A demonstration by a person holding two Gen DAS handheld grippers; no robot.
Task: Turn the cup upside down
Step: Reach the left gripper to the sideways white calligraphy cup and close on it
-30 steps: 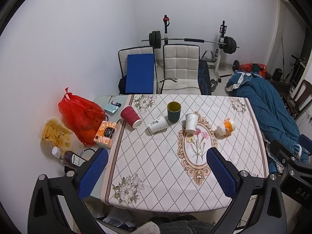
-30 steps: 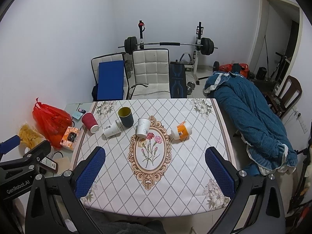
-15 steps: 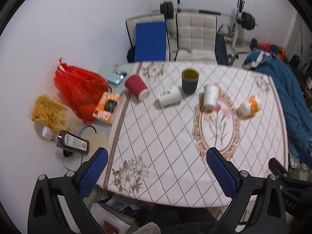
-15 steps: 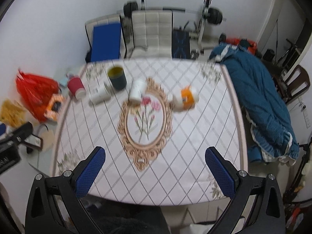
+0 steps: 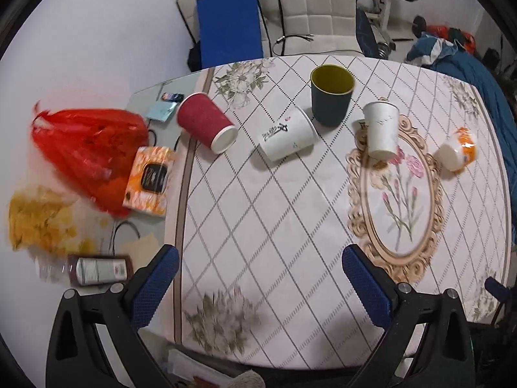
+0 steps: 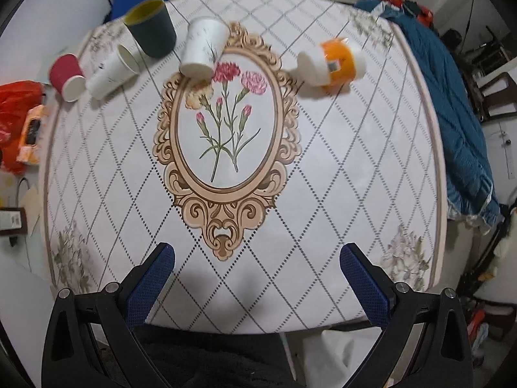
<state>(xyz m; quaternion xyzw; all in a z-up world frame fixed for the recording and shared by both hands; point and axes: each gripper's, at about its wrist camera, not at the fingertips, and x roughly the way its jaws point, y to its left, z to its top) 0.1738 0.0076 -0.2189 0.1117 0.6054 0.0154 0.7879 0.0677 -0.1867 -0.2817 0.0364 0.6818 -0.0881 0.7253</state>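
Both views have tipped down and closer since a second ago, so the dark cup (image 5: 331,95) now looms larger. It stands upright at the counter's (image 5: 274,226) far side, yellow inside, touching a tipped white cup (image 5: 287,137). Our left tool (image 5: 258,286) and right tool (image 6: 257,283) are wide, empty. Risk: clipping that neighbour while reaching in.

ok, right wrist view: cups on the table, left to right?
red cup → white printed cup lying on its side → dark green cup → white paper cup → orange-and-white cup on its side. All sit on the far part of the tablecloth.
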